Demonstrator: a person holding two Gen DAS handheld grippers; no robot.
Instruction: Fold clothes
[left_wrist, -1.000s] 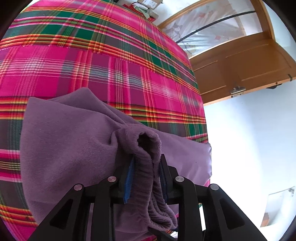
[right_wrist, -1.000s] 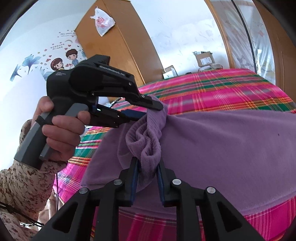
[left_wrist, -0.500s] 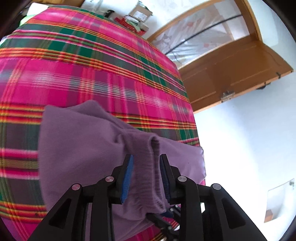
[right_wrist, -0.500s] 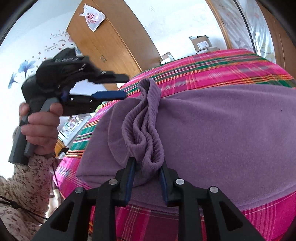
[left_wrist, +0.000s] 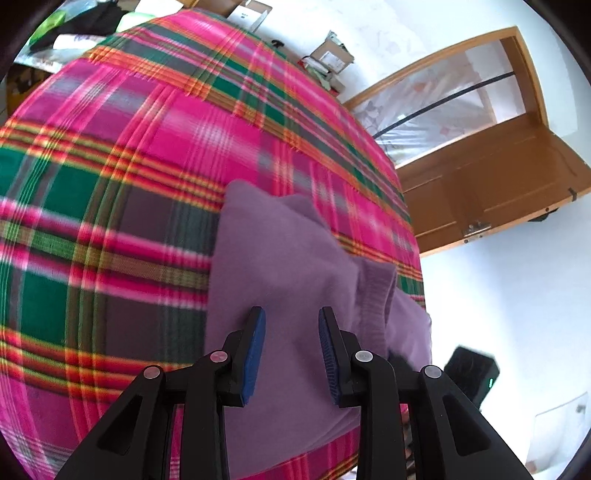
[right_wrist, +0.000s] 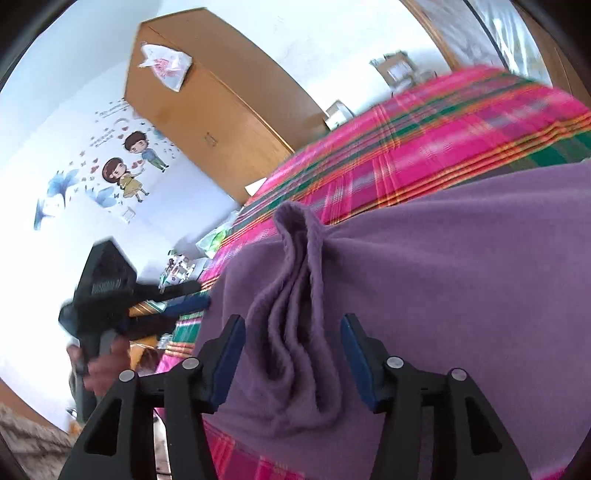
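You are working over a bed covered by one pink, green and orange plaid blanket (left_wrist: 122, 192), and a single purple garment (right_wrist: 461, 280) lies on it near the bed's front edge. Your left gripper (left_wrist: 291, 349) hovers over that garment with its two blue-padded fingers apart and nothing between them; the smooth purple cloth fills the gap below, and the ribbed cuff (left_wrist: 376, 299) sits just to the right of the right finger. Your right gripper (right_wrist: 291, 358) is also spread wide, its two fingers standing clear on either side of the garment's bunched ribbed fold (right_wrist: 295, 332), which rises in a ridge between them without being pinched. From the right wrist view, the left gripper shows as a blurred black tool to the left of the garment, held in your left hand (right_wrist: 107, 365). Beyond the garment the blanket runs on to the far side of the bed, where a few cardboard boxes (left_wrist: 330, 55) stand. One wooden wardrobe (right_wrist: 221, 99) rises behind the bed, with one white plastic bag (right_wrist: 166, 66) on it, and one wooden door (left_wrist: 491, 184) stands open to the right.
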